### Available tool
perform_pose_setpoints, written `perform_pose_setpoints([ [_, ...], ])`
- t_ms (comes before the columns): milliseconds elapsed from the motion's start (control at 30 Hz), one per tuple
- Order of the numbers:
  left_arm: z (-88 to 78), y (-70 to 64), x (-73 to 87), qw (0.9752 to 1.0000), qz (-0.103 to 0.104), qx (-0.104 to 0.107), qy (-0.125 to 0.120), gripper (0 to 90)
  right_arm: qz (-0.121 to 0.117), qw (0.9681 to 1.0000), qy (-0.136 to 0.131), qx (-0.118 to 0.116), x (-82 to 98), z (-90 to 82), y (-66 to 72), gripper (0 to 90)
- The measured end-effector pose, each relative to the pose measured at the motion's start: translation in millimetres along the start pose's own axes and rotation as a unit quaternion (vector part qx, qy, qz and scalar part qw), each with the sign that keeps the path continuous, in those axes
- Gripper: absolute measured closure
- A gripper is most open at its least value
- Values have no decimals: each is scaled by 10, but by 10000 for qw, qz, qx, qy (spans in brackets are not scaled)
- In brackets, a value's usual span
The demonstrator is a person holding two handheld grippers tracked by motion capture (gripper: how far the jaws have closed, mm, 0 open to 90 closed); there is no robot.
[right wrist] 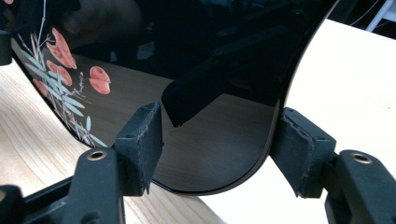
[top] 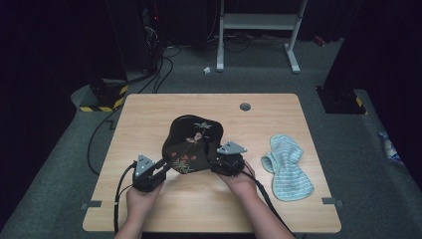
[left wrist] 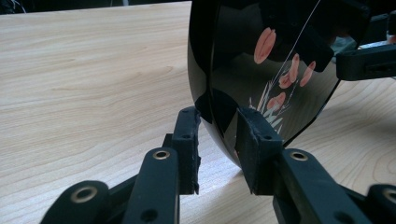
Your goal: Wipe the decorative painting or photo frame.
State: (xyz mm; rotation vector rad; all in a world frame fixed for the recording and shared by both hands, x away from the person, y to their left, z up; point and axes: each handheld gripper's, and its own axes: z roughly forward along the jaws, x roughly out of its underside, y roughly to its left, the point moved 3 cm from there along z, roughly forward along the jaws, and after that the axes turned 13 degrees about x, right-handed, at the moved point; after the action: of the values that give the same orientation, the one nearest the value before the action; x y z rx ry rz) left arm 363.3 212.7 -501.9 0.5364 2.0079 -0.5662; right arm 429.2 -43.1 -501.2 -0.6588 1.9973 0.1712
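Note:
A black lacquer tray (top: 191,142) painted with pink flowers and green leaves is tilted up over the middle of the wooden table (top: 149,114). My left gripper (top: 166,167) grips the tray's near-left rim. In the left gripper view the gripper (left wrist: 219,135) has one pad on each side of the tray's (left wrist: 261,70) thin edge. My right gripper (top: 219,162) is at the tray's near-right edge. In the right gripper view its jaws (right wrist: 217,144) straddle the tray's (right wrist: 210,126) curved rim, one pad over the inner face and one just outside, with a slight gap.
A pale blue striped cloth (top: 286,167) lies crumpled on the table to the right of my right hand. A round cable hole (top: 245,106) sits near the far edge. Cables trail from both grippers toward the near edge.

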Motion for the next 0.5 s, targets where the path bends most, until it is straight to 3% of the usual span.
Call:
perform_pose_setpoints([
  [500,144,-5,-32,9999,63,137,-18,621,8,9999,-73,156,109,-161,-29,479],
])
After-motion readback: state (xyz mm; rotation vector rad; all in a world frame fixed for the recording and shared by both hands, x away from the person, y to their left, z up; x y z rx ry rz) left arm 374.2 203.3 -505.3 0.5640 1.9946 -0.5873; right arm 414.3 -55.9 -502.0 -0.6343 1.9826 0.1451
